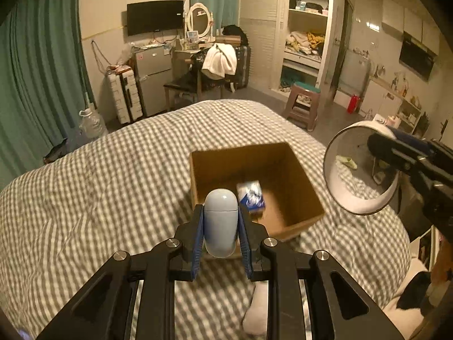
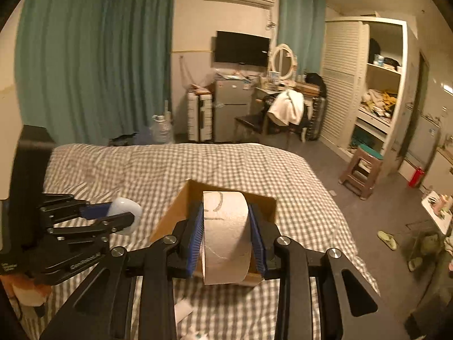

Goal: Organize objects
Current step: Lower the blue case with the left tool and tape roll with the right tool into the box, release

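The left tongs (image 1: 221, 226) are matte black, built from angular linkage arms with triangular cut-outs, joined by round silver pivot bolts, and each finger carries a ribbed blue pad (image 1: 198, 243) on its inner face. The right tongs (image 2: 226, 238) share the same black frame, silver bolts and blue pads (image 2: 195, 243). Small white lettering, too blurred to read, marks the left body's side.

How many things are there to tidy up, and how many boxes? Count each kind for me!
Light blue capsule-shaped cases, held in the left claw: 1
White rolls, held in the right claw: 1
Blue-and-white packs, lying inside the box: 1
Cardboard boxes on the bed: 1
Total: 4
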